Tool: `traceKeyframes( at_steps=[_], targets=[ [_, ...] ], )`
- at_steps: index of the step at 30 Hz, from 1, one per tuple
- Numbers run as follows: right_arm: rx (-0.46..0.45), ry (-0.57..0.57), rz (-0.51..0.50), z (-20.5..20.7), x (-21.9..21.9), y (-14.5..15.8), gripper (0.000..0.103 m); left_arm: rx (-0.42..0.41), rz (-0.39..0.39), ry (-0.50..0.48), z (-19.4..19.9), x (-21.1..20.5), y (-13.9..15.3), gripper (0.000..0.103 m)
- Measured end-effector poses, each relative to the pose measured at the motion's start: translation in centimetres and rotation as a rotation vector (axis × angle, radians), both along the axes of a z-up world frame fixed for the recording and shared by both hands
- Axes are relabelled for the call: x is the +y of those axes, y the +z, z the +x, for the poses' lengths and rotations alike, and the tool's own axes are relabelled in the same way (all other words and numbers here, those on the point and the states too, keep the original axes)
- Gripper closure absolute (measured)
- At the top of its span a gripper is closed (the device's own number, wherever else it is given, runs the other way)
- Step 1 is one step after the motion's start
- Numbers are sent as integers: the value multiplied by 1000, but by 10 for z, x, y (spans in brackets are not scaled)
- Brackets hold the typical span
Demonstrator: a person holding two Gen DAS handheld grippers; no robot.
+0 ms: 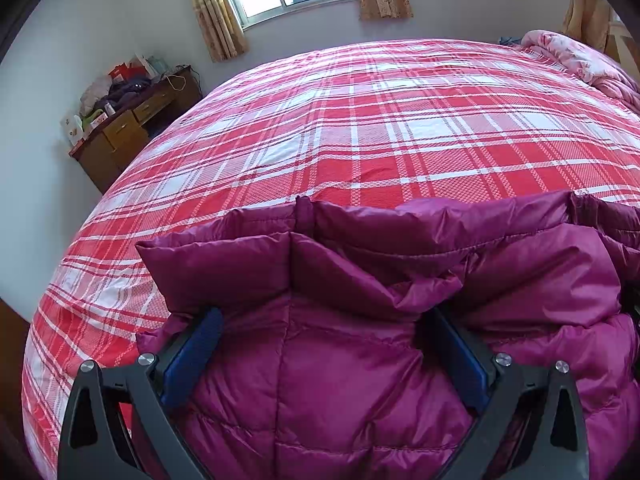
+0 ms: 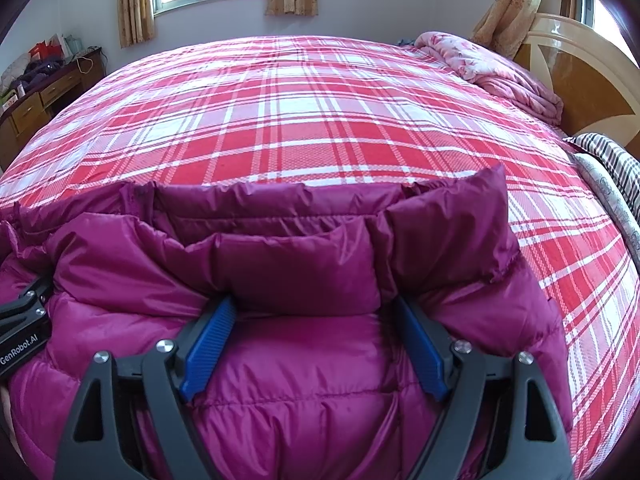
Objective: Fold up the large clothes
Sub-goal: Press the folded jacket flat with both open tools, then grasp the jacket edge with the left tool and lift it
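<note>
Puffy magenta down jacket (image 1: pixel 328 360) lies on the near edge of the plaid bed (image 1: pixel 360 120). Left gripper (image 1: pixel 324 344) and right gripper (image 2: pixel 316 332) spread wide over it, holding nothing. Light, slippery — pinch the quilted seams.

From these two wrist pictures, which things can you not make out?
- Claw tips: in both views the jacket folds over the left claw and right claw, so the grip is unclear.
- Jacket's lower part: cut off by the bottom edge, both views.
- Desk clutter: too small, left view.
- Striped cloth: cut off at the right edge.
</note>
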State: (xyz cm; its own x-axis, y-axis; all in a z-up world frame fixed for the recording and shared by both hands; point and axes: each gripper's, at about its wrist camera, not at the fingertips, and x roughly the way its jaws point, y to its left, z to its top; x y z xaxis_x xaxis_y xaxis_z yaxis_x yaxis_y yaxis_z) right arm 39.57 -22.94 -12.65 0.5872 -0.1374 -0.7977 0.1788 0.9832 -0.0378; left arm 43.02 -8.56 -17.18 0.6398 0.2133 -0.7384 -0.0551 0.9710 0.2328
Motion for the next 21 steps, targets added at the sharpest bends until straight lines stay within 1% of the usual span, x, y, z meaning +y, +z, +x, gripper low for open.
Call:
traceKeyframes(
  at_steps=[4, 7, 9, 11, 13, 14, 16, 18, 20, 21],
  targets=[
    [5, 1, -12, 0, 1, 0, 20, 2, 12, -1, 1, 1, 1, 1],
    [10, 18, 3, 0, 0, 4, 19, -9, 18, -5, -8, 7, 12, 1],
    [1, 46, 18, -8, -3, 13, 19, -29, -20, -8, -27, 21, 29, 1],
    [-34, 27, 39, -28, -5, 27, 19, -84, -83, -39, -59, 47, 53, 1],
    [-86, 55, 95, -58, -1, 41, 18, -138, -93, -37, -93, 77, 68, 1],
    [-105, 68, 109, -74, 3, 46, 18, -152, -96, -26, -107, 90, 71, 1],
    [-129, 95, 114, -102, 15, 48, 16, -153, -107, 6, -132, 116, 68, 1],
    [-149, 109, 110, -129, 25, 46, 16, -121, -130, 61, -151, 141, 57, 1],
    [-167, 125, 116, -148, 34, 44, 16, -106, -148, 118, -167, 160, 46, 1],
    [-179, 132, 110, -155, 39, 44, 16, -104, -170, 132, -174, 165, 43, 1]
  ],
)
